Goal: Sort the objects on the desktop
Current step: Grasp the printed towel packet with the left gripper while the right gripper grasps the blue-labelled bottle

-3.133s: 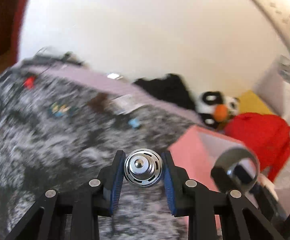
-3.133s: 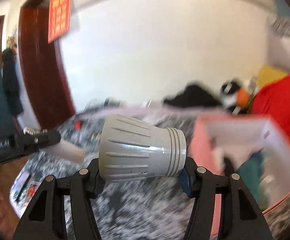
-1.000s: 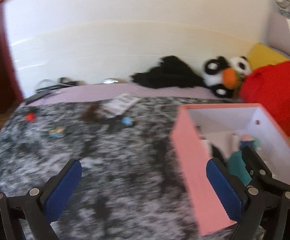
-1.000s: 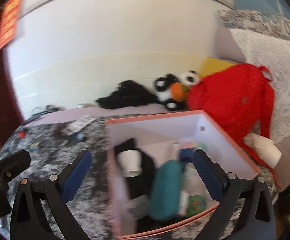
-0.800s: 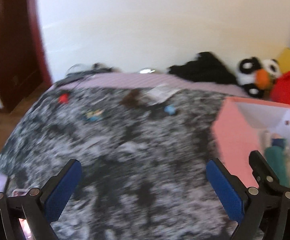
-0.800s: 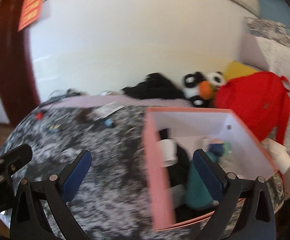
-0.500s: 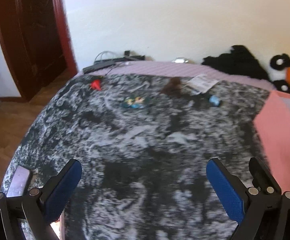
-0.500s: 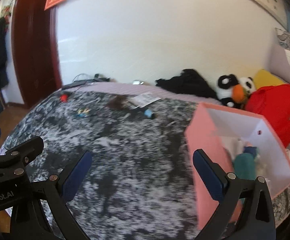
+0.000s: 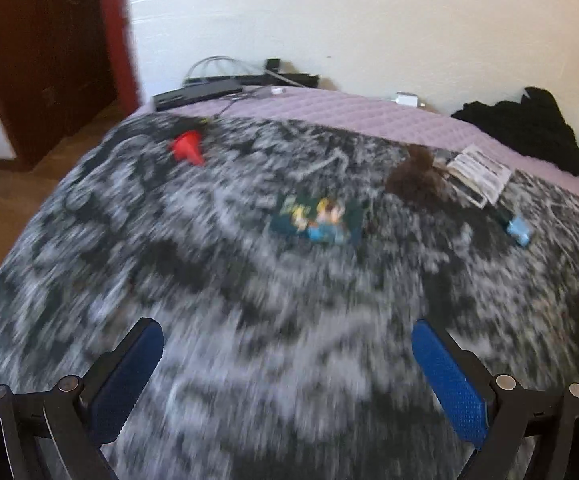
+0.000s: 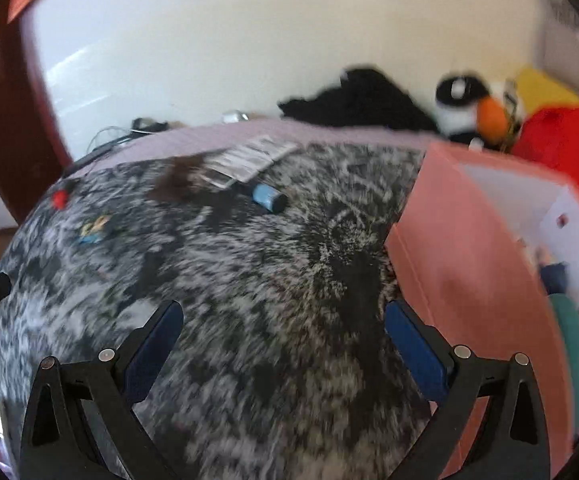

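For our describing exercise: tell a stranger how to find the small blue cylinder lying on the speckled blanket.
Start at the pink box on the grey-and-black speckled blanket. Look toward the far wall to the white printed leaflet beside a brown fuzzy clump. Just in front of the leaflet lies the small blue cylinder, the only light-blue tube there, with one dark end.

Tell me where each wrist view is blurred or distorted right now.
Left wrist view: motion smear across the near speckled blanket, while the red cone stays fairly crisp and the open left gripper is sharp. Right wrist view: heavy fisheye curvature with dark corners, the pink box and plush penguin smeared, and the open right gripper sharp.
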`<act>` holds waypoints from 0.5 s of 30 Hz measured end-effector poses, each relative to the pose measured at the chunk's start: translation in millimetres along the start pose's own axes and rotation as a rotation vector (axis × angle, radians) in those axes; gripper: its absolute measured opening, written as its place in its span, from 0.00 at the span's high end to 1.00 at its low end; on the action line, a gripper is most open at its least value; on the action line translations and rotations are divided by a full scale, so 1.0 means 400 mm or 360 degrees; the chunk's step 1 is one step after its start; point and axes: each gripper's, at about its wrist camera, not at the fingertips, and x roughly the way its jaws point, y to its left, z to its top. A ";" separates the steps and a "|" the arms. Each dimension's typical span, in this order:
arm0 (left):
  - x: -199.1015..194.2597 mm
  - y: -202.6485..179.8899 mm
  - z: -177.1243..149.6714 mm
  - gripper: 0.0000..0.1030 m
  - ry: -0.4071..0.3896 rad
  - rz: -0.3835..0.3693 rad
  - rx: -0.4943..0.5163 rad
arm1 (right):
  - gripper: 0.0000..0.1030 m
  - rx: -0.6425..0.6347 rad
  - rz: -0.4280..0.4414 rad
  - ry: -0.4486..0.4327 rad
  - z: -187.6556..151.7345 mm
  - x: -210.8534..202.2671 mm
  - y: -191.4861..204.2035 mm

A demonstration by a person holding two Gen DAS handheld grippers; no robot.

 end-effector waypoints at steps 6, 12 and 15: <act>0.198 -0.075 0.069 0.01 0.0098 -0.0031 0.0153 | 0.01 -0.0075 -0.0004 0.0004 0.090 0.181 -0.022; 0.351 -0.053 0.091 0.01 0.0219 -0.0027 0.0144 | 0.01 -0.0186 0.0043 0.0031 0.169 0.358 0.016; 0.397 -0.062 0.102 0.01 0.0160 -0.0016 0.0146 | 0.01 -0.0252 0.0094 0.0123 0.179 0.445 0.046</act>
